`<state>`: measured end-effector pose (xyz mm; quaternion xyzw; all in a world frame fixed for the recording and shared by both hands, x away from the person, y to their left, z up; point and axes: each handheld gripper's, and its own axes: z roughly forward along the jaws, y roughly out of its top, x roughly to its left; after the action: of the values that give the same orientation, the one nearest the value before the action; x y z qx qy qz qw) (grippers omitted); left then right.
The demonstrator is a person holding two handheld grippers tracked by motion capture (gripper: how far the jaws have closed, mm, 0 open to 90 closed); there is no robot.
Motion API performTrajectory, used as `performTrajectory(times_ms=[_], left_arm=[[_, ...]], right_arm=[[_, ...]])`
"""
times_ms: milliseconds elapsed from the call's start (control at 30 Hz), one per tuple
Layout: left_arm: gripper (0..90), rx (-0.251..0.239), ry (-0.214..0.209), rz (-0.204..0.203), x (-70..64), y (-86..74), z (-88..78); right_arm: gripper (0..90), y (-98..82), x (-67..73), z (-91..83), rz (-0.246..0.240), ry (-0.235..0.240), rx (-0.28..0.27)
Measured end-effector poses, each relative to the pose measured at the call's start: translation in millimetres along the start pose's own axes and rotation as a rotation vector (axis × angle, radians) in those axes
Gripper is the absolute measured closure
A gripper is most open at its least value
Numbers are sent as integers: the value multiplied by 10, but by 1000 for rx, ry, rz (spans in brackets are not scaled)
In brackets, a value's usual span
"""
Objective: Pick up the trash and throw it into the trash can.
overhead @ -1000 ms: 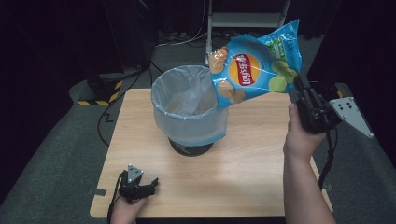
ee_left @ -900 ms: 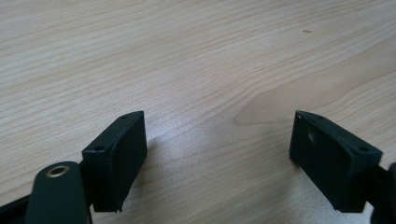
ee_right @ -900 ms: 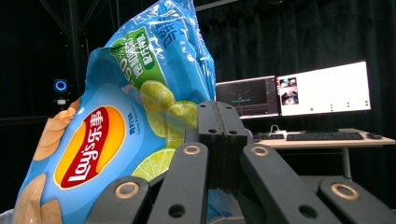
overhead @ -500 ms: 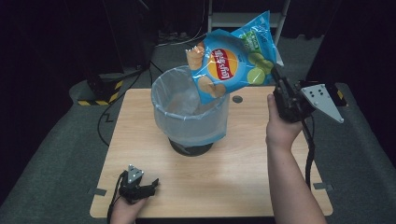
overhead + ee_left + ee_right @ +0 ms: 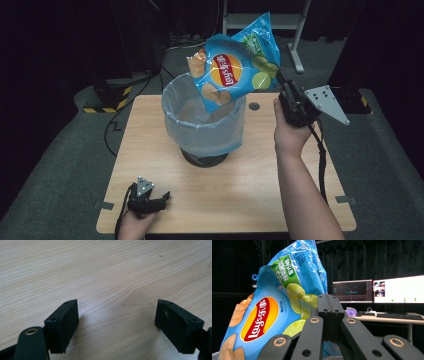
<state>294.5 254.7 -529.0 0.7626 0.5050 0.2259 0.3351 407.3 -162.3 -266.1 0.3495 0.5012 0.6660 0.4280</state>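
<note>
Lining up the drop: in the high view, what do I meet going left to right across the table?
left gripper → lined bin → chip bag held above the bin's right rim → right gripper

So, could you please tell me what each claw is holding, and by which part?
Right claw pinches the chip bag by its side edge; left claw holds nothing.

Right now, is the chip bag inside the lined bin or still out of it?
Out. The chip bag hangs tilted in the air, its lower corner over the bin rim, pinched at its edge by the right gripper.
</note>
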Motion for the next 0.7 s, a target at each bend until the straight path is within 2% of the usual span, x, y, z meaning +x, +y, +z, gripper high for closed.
performTrajectory(times_ms=[467, 700], left_arm=[[192, -1, -2, 2, -2, -1, -1], [192, -1, -3, 3, -1, -1, -1]], right_arm=[[898, -135, 31, 135, -55, -20, 46], [889, -179, 43, 159, -50, -10, 62]])
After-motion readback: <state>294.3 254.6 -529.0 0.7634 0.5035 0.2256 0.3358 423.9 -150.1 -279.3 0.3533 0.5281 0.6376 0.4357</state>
